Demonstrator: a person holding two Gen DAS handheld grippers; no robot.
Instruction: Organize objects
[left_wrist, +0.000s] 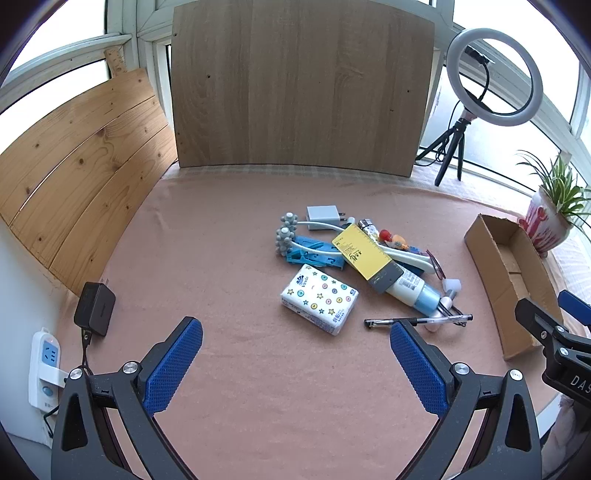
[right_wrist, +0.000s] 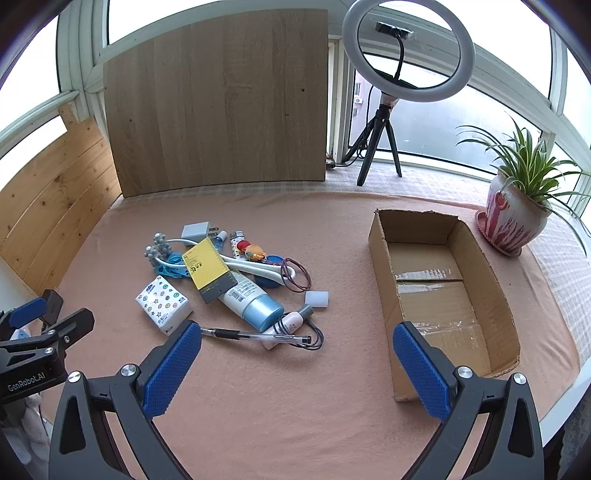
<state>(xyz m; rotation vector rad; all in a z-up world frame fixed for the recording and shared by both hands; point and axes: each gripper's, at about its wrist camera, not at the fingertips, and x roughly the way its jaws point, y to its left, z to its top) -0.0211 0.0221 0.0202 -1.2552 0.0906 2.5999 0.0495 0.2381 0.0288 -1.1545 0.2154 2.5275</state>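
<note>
Hovering above the near edge of the pink-clothed bench (right_wrist: 258, 424), both grippers stand with their blue pads spread wide and nothing between them: the left gripper (left_wrist: 295, 365) faces the clutter, the right gripper (right_wrist: 297, 369) sits between the clutter and the open brown cardboard box (right_wrist: 495, 291) on the right, which looks empty.

The things to be sorted lie in one tangled heap at mid-bench, well apart from the box. A yellow-and-grey card package (right_wrist: 208, 269) rests across a white-and-blue lotion tube (right_wrist: 249, 299), which in turn lies over a white curved massager handle (right_wrist: 258, 267). Pulling any one of these would likely drag or flip its neighbours.

A clear ballpoint pen (right_wrist: 258, 336) lies nearest the right gripper; being thin, round and flat on cloth, it could roll away or slip out as the pads close. Purple hair ties (right_wrist: 295, 277) and a thin dark cord (right_wrist: 316, 338) near the pen's tip could snag on a pad and trail other pieces along.

The star-printed tissue pack (left_wrist: 319, 299) lies apart on the heap's near left side, soft enough to squash. With both grippers close, reaching for the same spot risks a bump.
</note>
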